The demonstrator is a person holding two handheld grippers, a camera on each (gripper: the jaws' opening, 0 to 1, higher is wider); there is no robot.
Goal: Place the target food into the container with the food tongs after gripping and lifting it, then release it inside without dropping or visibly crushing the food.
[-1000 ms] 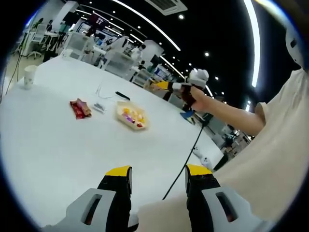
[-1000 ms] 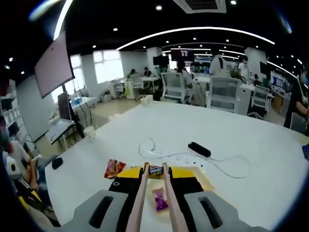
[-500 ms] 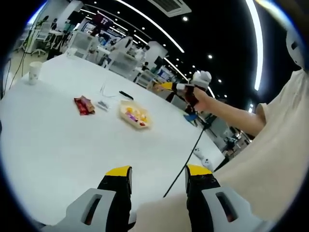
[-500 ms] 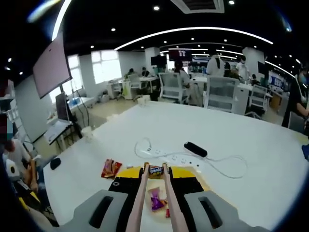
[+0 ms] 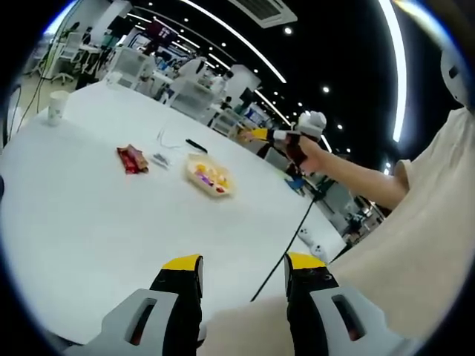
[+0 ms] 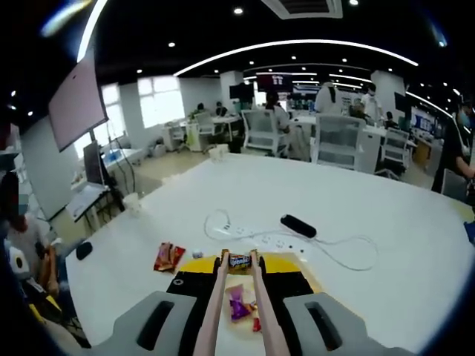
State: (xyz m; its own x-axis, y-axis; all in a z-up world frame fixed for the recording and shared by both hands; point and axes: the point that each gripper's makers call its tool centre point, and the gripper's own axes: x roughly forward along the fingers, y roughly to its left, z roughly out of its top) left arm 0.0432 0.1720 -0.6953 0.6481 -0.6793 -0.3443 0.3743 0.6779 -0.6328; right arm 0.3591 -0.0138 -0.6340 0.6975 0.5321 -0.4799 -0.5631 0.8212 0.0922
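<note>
Left gripper view: the left gripper [image 5: 243, 271] is hovering with jaws apart over bare white table [image 5: 89, 230], open surface all around. Beyond it, the container [image 5: 208, 176] is sitting with colourful sweets inside, a red packet [image 5: 132, 159] nearby. The right gripper [image 5: 276, 135] is hanging above the table's far edge.

Right gripper view: the right gripper [image 6: 238, 268] is clamping the food tongs [image 6: 237, 297], whose tips are pinching a small wrapped candy [image 6: 239, 260]. Beneath the tongs, the container [image 6: 312, 276] is lying; beyond their tips, a power strip [image 6: 261, 239] is resting.
</note>
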